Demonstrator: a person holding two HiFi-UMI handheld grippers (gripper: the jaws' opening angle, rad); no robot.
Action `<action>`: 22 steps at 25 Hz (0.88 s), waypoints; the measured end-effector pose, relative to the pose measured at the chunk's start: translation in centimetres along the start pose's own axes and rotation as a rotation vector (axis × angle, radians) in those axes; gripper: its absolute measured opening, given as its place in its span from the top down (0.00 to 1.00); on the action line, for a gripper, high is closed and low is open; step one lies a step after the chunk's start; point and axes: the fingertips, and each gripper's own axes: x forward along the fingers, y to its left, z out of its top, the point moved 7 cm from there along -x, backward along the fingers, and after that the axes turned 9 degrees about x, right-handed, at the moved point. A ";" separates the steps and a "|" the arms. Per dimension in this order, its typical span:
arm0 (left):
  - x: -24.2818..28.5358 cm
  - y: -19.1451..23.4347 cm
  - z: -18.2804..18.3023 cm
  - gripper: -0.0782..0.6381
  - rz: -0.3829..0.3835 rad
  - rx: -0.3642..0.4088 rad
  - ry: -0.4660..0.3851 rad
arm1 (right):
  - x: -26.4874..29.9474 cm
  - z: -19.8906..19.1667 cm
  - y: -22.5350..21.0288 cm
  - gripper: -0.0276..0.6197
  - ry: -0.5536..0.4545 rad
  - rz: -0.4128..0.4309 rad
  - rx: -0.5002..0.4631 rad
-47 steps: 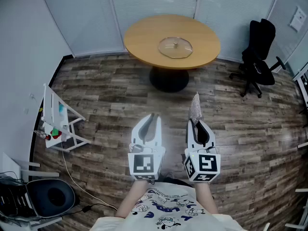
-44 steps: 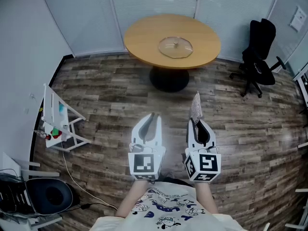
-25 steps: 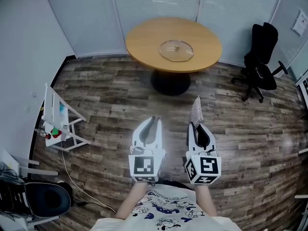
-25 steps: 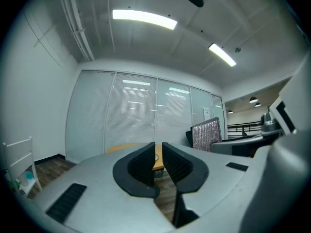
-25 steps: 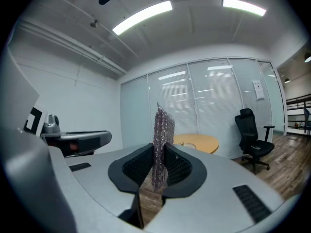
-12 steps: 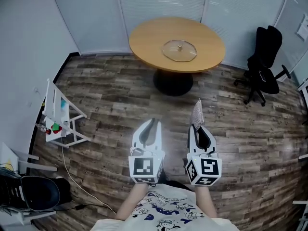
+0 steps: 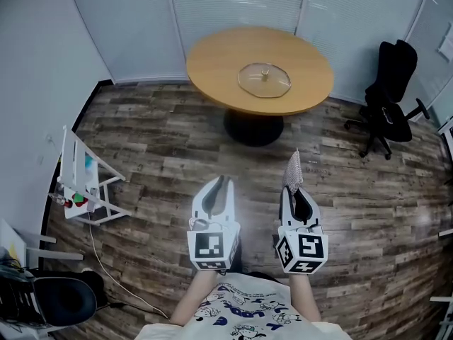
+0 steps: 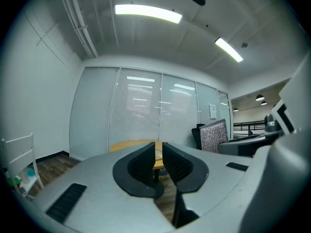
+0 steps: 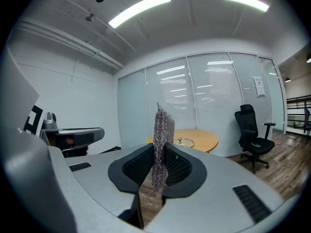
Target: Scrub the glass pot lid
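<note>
Head view: the person stands on the wood-plank floor (image 7: 156,140), well apart from the round wooden counter (image 7: 219,59). The glass pot lid (image 7: 264,80) lies flat about the middle of that counter, knob up, with nothing touching it.

Both tools are held low in front of the person's printed shirt (image 7: 244,310), side by side, tips pointing toward the counter. The left hand-held gripper (image 7: 219,180) has its jaws drawn almost together; the left gripper view shows only a slim slit between the ribbed pads, with nothing in it but a sliver of the far counter.

The right hand-held gripper (image 7: 291,190) is clamped on a silvery mesh scrubber (image 7: 292,170). In the right gripper view the mesh stands upright between the pads, its upper part rising well above the jaw tips and its lower edge hanging just below them. Past it, the counter and the lid show in the distance.

A black office chair (image 7: 393,83) stands right of the counter, near the blinds. A white rack (image 7: 78,183) leans by the left wall, and a thin cable (image 7: 106,261) runs across the floor beside it.
</note>
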 end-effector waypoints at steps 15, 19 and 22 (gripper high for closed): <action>12.4 5.6 0.8 0.82 -0.051 -0.011 -0.007 | 11.5 3.3 -1.5 0.84 -0.013 -0.069 -0.011; 15.0 7.1 0.9 0.82 -0.060 -0.006 -0.011 | 14.4 3.8 -1.4 0.84 -0.019 -0.075 -0.011; 16.6 8.0 1.1 0.82 -0.067 -0.006 -0.019 | 16.1 4.0 -1.2 0.84 -0.019 -0.077 -0.015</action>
